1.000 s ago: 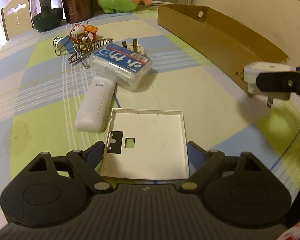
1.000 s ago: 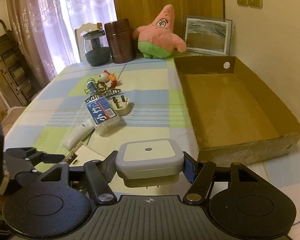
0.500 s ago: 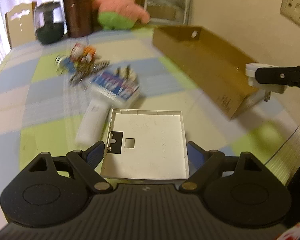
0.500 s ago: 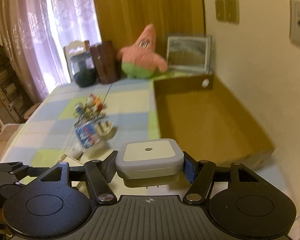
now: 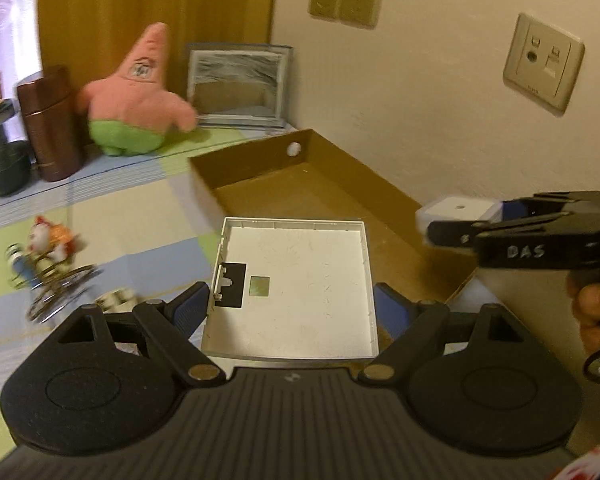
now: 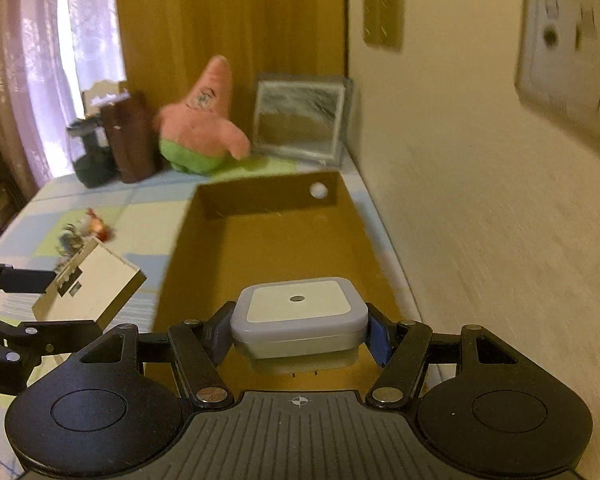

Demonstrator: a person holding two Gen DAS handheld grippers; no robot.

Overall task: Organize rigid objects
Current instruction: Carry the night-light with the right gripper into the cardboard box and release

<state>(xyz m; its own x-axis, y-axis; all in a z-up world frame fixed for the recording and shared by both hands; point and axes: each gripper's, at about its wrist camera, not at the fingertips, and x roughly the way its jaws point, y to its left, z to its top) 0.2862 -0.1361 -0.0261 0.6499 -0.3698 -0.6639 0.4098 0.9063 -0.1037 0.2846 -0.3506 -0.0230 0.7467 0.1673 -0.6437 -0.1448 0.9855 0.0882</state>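
My left gripper is shut on a flat white square cover plate and holds it in the air above the near left edge of a shallow brown cardboard box. My right gripper is shut on a small white and grey plug-in night light, held over the near end of the box. The night light and right gripper also show at the right of the left wrist view. The plate shows at the left of the right wrist view.
Small toys and a metal clip lie on the checked tablecloth to the left. A pink starfish plush, a brown canister and a picture frame stand at the back. The wall with sockets runs along the right.
Both grippers have risen and moved right, toward the cardboard box, each still holding its object. The night light is now over the box's inside.
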